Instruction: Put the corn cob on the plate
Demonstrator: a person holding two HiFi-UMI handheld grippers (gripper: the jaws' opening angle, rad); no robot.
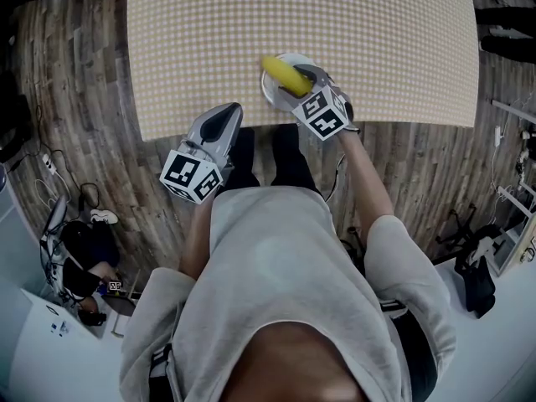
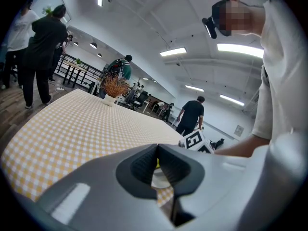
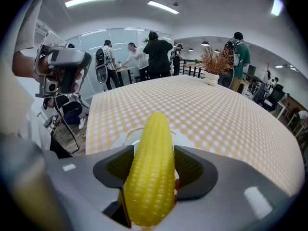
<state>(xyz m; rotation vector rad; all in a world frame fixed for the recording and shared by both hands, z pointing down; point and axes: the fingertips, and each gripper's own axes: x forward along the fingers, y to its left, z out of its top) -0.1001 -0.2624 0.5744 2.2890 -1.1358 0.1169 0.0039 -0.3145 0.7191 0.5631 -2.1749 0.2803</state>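
Desk (image 1: 193,48): open surface left, right and beyond the plate (image 1: 272,95).
Far end: one vase (image 3: 211,79) with dry twigs, well apart.

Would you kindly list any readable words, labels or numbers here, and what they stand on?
None readable.
The cubes on the left gripper and right gripper carry only black-and-white square patterns.
The corn cob and plate are unprinted.
A wall plaque is too small to read.

Open-plan office or lab hall: strip lights (image 2: 173,51) in a white ceiling, glass partitions (image 3: 91,44), desks (image 2: 72,72), wood-plank floor (image 1: 419,166) with loose cables (image 1: 42,182), standing people (image 3: 158,54) around a check-clothed table (image 1: 251,23).
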